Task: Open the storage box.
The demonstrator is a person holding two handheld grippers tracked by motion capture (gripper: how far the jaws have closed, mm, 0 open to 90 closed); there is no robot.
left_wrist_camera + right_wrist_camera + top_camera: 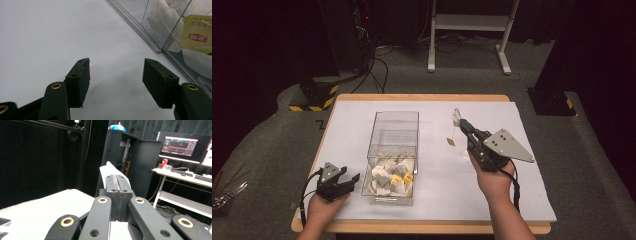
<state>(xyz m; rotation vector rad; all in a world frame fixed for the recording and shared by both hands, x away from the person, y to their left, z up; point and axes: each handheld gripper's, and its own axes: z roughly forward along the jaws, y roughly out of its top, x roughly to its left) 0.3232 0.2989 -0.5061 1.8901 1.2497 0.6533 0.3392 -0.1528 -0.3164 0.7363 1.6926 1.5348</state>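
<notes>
Holding one tea bag [456, 118] pinched at the tips of my right hand-held gripper [463, 124], I have it lifted above the white tabletop [522, 200], well to the right of the box. Its string hangs down to a small tag [451, 142] that dangles beside the jaws. In the right gripper view the two black jaws are pressed flat together with the white bag [108, 170] sticking out past them.

My left hand-held gripper [353, 180] sits low at the near left of the tabletop, just beside the box; its jaws stand apart with nothing between them, bare white surface showing in the gap in the left gripper view.

There is one clear plastic box [394, 121], long and open-topped. Its far part looks empty; its near part holds a pile of tea bags [384, 179], too jumbled for me to count exactly, with two yellow tags [403, 178] showing among them. One yellow tag [198, 35] shows through the wall in the left gripper view.
</notes>
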